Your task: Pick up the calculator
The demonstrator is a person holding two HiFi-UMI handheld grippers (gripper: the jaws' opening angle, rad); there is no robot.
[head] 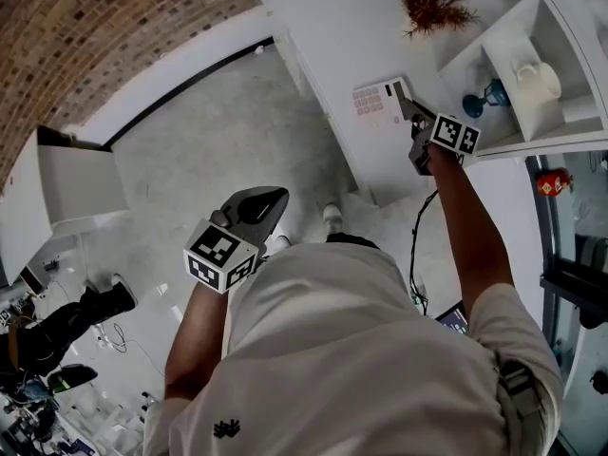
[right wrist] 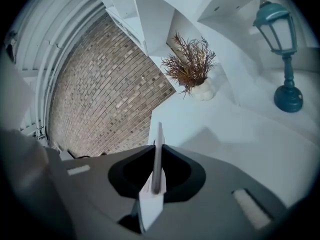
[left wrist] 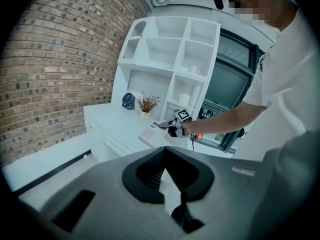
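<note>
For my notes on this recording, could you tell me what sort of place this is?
Probably a home-style room set up as a studio or lab: a brick wall, white shelving with a teal lantern, and gear and cables on the floor.

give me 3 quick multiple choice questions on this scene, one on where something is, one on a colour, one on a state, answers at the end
1. Where is the calculator?
A. lying on the floor
B. in the right tool, over the white counter
C. inside a shelf compartment

2. What colour is the lantern?
A. red
B. yellow
C. teal

3. How do the right tool's jaws stand?
A. closed on the calculator's edge
B. wide apart with nothing between them
C. closed on a plant stem

Answers:
1 B: the head view shows it at the tool's tip above the counter.
2 C: the right gripper view shows a teal lamp head, post and base.
3 A: that same view shows the thin white slab pinched edge-on between the jaws.
</note>
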